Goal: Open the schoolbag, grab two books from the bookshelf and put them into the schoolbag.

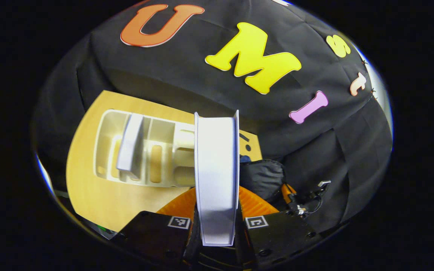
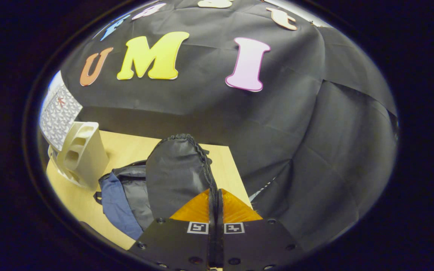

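Beside the bookshelf (image 2: 79,154), the schoolbag (image 2: 156,188) crowds the table (image 2: 126,146).

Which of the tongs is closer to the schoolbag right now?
The right tongs: they pinch the schoolbag flap's zipper edge, lifting it. The left tongs hold a book, the bag beyond it.

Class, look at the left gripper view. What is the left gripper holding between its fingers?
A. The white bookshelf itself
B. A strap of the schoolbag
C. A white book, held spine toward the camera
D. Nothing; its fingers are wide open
C: the left gripper has both fingers pressed on a white book, lifted clear of the bookshelf, where another book leans in a slot.
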A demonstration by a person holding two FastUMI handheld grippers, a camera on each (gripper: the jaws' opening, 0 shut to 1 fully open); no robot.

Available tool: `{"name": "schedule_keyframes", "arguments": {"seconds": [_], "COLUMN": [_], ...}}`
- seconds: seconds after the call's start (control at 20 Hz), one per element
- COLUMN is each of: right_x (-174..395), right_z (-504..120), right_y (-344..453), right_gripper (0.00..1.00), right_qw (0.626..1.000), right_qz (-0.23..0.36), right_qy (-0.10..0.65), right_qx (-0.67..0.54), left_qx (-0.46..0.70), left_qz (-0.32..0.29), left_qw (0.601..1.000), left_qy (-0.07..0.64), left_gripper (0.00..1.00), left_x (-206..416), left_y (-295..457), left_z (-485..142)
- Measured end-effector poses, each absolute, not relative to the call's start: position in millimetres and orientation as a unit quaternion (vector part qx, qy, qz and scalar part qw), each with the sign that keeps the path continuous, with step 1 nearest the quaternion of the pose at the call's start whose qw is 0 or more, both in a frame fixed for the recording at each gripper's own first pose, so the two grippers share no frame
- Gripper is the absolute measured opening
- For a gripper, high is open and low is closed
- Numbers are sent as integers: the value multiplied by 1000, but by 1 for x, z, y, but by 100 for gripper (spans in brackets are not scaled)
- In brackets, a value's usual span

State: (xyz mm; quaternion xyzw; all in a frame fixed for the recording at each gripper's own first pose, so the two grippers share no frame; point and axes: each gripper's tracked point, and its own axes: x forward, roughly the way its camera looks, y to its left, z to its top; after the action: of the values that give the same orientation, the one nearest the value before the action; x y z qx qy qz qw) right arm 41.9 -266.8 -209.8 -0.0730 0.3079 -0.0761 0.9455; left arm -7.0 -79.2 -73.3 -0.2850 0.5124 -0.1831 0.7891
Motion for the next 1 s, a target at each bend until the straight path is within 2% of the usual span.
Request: {"name": "schedule_keyframes", "arguments": {"seconds": [0.2, 0.25, 0.55, 0.75, 0.8, 1.0], "right_x": [41, 41, 41, 41, 41, 41], "right_z": [-211, -211, -213, -211, -210, -208], "right_y": [-263, -264, -266, -269, -271, -282], "right_gripper": [0, 2, 0, 2, 0, 0], "right_qw": [945, 945, 944, 944, 944, 942], "right_qz": [-69, -70, -67, -67, -67, -74], "right_qy": [309, 310, 312, 313, 313, 316], "right_qx": [-85, -82, -80, -80, -79, -83], "left_qx": [-298, -302, -299, -319, -326, -395], "left_qz": [-212, -214, -211, -220, -219, -227], "left_qw": [761, 753, 727, 724, 722, 701], "left_qy": [536, 544, 581, 571, 570, 549], "left_gripper": [39, 39, 39, 39, 39, 39], "left_x": [-27, -35, -52, -36, -33, -30], "left_y": [-135, -151, -239, -272, -276, -292], "left_z": [-119, -131, -219, -256, -261, -266]}}
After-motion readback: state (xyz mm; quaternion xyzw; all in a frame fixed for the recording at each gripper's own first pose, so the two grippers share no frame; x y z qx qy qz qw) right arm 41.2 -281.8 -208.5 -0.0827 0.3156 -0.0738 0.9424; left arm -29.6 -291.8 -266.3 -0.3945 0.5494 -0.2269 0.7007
